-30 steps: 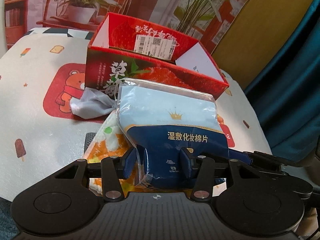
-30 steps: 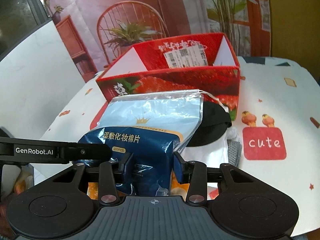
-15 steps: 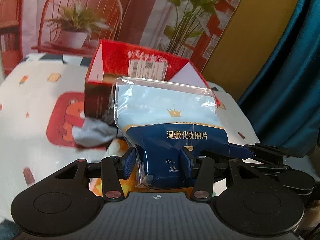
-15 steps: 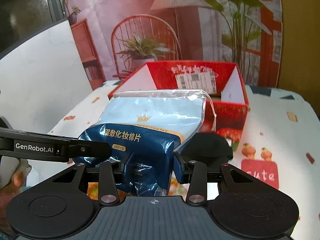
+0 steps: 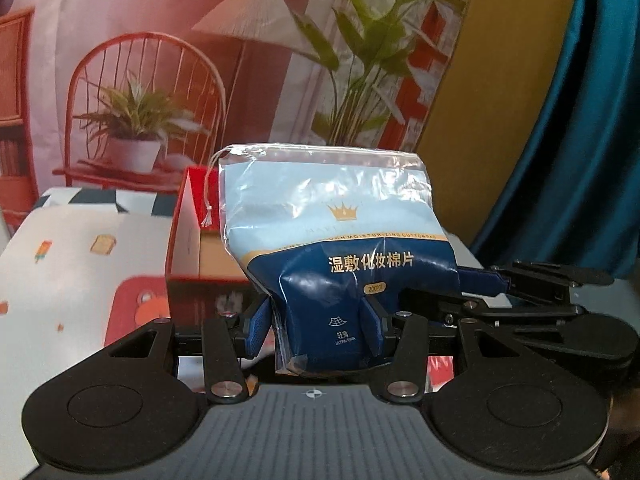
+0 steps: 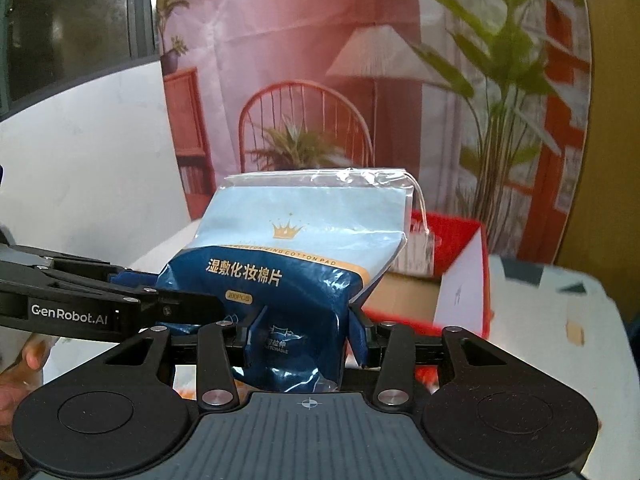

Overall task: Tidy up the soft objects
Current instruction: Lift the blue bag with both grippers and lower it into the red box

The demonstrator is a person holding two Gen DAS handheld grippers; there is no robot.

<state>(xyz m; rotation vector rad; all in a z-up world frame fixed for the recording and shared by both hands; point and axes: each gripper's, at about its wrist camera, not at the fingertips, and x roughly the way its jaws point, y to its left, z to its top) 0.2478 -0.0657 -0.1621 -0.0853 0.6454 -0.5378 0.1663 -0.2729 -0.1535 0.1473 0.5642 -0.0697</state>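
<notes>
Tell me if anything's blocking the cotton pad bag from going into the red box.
Nothing visible does. The cotton pad bag, pinched by both grippers, hangs in front of the red box, whose top is open; what shows of its inside looks bare.

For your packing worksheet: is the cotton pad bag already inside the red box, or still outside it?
Outside. The cotton pad bag is held up in front of the red box, pinched low by both hand-held grippers.

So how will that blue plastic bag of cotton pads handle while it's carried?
The blue plastic bag of cotton pads probably squashes easily: it creases where the left claw pinches it. Likely light, since its top stands unsupported. The glossy film may slip, so both claws gripping looks sensible.
</notes>
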